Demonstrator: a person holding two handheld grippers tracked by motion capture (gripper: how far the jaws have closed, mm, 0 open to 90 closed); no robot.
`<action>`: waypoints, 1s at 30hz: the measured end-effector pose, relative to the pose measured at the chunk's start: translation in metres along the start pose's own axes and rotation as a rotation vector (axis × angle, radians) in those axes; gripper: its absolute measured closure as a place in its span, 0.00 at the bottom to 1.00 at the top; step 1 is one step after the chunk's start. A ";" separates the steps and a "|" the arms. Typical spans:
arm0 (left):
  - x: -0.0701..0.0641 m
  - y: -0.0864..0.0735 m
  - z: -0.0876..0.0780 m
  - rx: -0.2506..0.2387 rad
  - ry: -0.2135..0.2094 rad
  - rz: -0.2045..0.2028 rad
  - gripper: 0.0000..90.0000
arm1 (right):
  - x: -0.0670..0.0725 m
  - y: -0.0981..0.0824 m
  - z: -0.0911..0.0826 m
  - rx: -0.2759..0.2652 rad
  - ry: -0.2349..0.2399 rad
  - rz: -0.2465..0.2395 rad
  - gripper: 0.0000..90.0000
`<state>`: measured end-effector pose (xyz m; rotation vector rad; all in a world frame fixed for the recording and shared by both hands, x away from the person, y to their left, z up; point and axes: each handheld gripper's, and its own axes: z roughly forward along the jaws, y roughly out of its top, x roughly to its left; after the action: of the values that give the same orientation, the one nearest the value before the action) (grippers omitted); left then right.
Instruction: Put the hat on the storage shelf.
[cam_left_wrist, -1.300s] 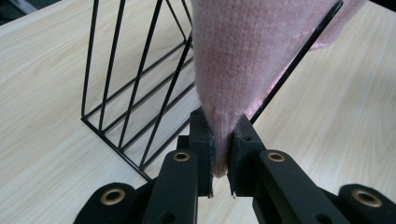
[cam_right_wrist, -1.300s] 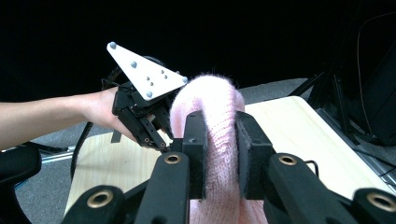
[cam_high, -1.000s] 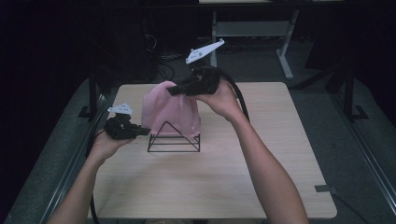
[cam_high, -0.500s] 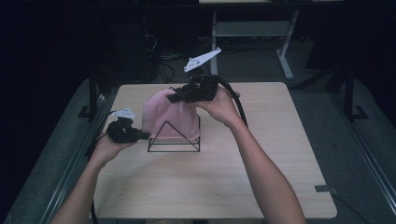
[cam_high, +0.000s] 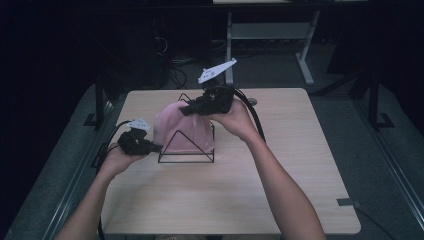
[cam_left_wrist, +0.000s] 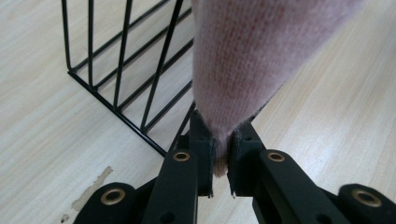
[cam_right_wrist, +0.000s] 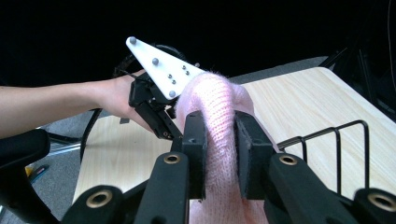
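Knit (cam_high: 182, 131) pink, draped over wire rack (cam_high: 186, 150) on table (cam_high: 225, 195). Left gripper (cam_left_wrist: 220, 151) pinches lower edge; right gripper (cam_right_wrist: 219, 140) clamps top fold.

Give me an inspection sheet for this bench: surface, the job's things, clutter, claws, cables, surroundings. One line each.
Surface: pale wooden table, with a scuff mark near the rack's base.
Job's things: pink knitted cloth draped over a black wire rack, which stands on the table.
Clutter: nothing seen.
Claws: left claw shut on the cloth's lower edge; right claw shut on a fold at the cloth's top.
Cables: a black cable trails from the right claw along the forearm; another loops from the left claw over the table's left edge.
Surroundings: dark room, grey floor, a white table leg behind, loose black wires on the floor.
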<state>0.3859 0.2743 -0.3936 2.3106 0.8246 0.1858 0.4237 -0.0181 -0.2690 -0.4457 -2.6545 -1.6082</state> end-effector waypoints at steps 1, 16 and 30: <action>0.000 -0.001 0.001 0.006 -0.002 0.005 0.91 | 0.000 -0.001 0.000 0.000 0.001 0.000 0.84; 0.005 -0.011 0.015 0.052 0.001 -0.011 0.91 | -0.001 -0.018 0.013 0.014 0.021 0.035 0.84; 0.008 -0.014 0.023 0.092 0.005 0.005 0.91 | -0.003 -0.031 0.018 0.018 0.039 0.062 0.83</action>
<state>0.3929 0.2745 -0.4212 2.3988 0.8460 0.1591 0.4220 -0.0161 -0.3048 -0.4856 -2.5985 -1.5581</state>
